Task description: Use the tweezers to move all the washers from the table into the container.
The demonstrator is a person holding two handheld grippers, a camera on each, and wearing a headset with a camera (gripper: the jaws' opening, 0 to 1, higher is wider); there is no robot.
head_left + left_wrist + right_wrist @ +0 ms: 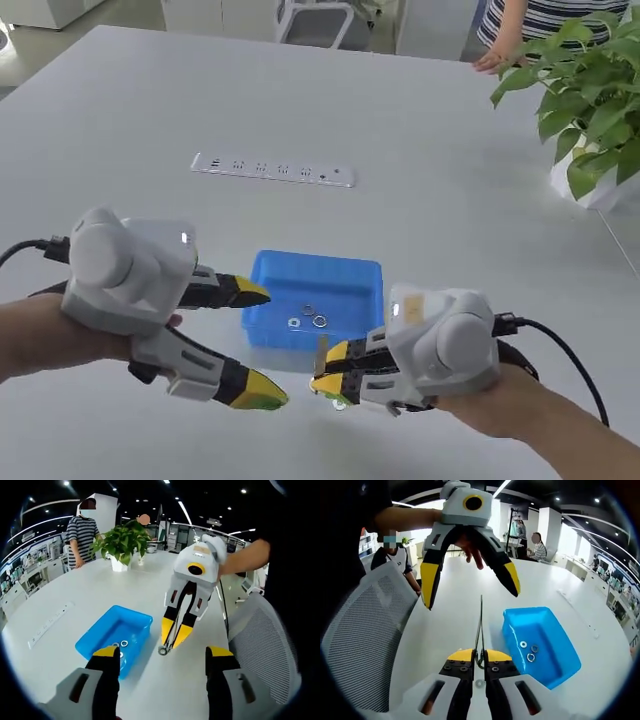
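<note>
A blue container (262, 272) stands mid-table with three washers (307, 319) inside; the container (95, 636) and washers (120, 644) show in the left gripper view, and the container (560, 655) and washers (528, 650) in the right gripper view. My right gripper (335, 368) is shut on thin metal tweezers (480, 622), just right of the container's front edge. The tweezers (170, 637) point toward my left gripper (258, 345), which is open and holds nothing. One washer (163, 650) lies on the table under the right gripper's tips (479, 683). I cannot tell if the tweezers touch it.
A white power strip (272, 170) lies beyond the container. A potted plant (585, 90) stands at the far right edge, with a person (520, 25) behind it. A mesh chair (365, 630) is beside the table. Bare tabletop surrounds the container.
</note>
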